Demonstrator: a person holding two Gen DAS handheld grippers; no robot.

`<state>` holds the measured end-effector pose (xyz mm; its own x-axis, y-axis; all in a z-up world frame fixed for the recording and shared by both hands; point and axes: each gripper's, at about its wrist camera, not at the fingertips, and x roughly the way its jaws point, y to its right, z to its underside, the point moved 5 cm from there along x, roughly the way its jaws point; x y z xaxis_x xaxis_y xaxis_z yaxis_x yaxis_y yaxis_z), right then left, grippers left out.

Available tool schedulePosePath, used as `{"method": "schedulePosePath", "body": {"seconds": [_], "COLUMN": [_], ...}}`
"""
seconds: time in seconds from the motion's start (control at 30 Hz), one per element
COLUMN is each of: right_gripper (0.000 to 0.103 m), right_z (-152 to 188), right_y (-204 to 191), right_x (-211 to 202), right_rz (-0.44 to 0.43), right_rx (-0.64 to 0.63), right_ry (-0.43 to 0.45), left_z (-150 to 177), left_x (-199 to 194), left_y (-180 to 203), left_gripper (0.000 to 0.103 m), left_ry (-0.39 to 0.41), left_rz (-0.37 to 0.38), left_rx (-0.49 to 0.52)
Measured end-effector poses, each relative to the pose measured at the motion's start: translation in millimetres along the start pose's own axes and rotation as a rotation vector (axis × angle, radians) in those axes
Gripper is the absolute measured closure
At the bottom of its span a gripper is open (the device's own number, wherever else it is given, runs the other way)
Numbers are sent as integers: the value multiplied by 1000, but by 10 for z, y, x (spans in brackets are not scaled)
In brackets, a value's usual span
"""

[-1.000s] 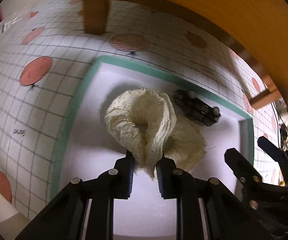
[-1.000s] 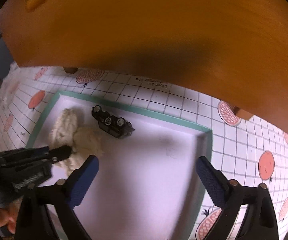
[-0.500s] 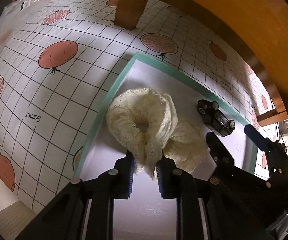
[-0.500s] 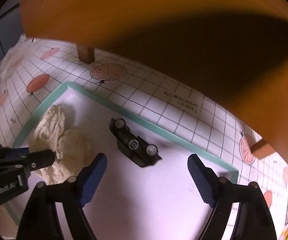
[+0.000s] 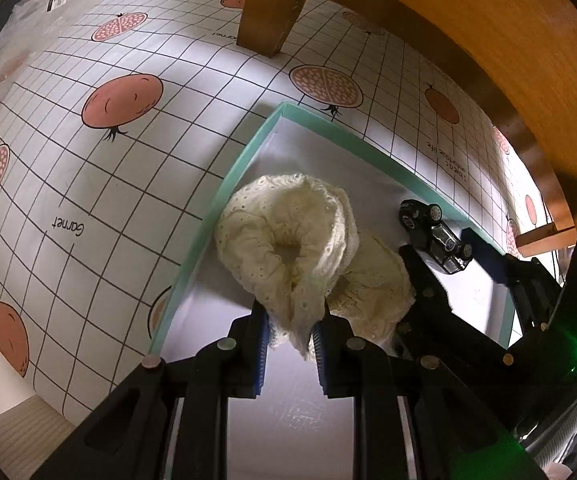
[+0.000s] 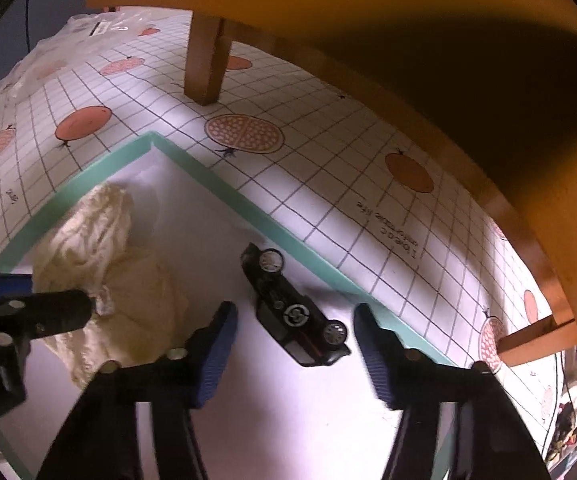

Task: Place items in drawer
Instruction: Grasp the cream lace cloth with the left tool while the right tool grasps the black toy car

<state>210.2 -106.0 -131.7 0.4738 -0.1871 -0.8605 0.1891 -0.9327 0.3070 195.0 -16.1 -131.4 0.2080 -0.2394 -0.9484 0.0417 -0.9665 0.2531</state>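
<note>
A cream lace cloth (image 5: pixel 288 240) lies bunched in a white tray with a green rim (image 5: pixel 220 200). My left gripper (image 5: pixel 292 328) is shut on the cloth's near fold. A black toy car (image 6: pixel 292 312) lies on its side in the tray by the far rim (image 6: pixel 248 208). My right gripper (image 6: pixel 294 344) straddles the car, its jaws closing; the blue pads stand apart from the car on both sides. The cloth (image 6: pixel 100 260) sits left of the car, with one of the left gripper's fingers (image 6: pixel 48 312) on it. From the left wrist, the right gripper (image 5: pixel 444 248) flanks the car (image 5: pixel 432 232).
The tray rests on a grid tablecloth printed with pomegranates (image 5: pixel 120 100). An orange wooden piece of furniture (image 6: pixel 368 40) overhangs the far side, with a wooden leg (image 6: pixel 204 60) on the cloth. A clear plastic bag (image 5: pixel 16 32) lies at the far left.
The right gripper has come down and forward over the toy car and its jaws have narrowed around it. The left gripper still holds the cloth, shifted slightly and rolled.
</note>
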Motion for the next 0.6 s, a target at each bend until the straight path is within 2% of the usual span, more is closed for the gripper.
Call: {"method": "schedulePosePath", "body": {"seconds": [0.03,0.07,0.33,0.6], "right_gripper": [55,58,70,71], "right_z": [1,11,126,345], "right_y": [-9,-4,25,144], "right_x": [-7,-11,-94,-230], "right_rz": [0,-5,-54,-148], "right_rx": [-3,-4,38,189], "right_ry": [-3,-6,-27,-80], "left_z": [1,-2,-10,-12], "left_x": [0,1,32,53], "left_y": [-1,-1,-13,-4], "left_gripper": [82,82,80,79], "left_ry": [0,0,-5,-1], "left_rz": [0,0,4,-2], "left_rx": [0,0,-9,3]}}
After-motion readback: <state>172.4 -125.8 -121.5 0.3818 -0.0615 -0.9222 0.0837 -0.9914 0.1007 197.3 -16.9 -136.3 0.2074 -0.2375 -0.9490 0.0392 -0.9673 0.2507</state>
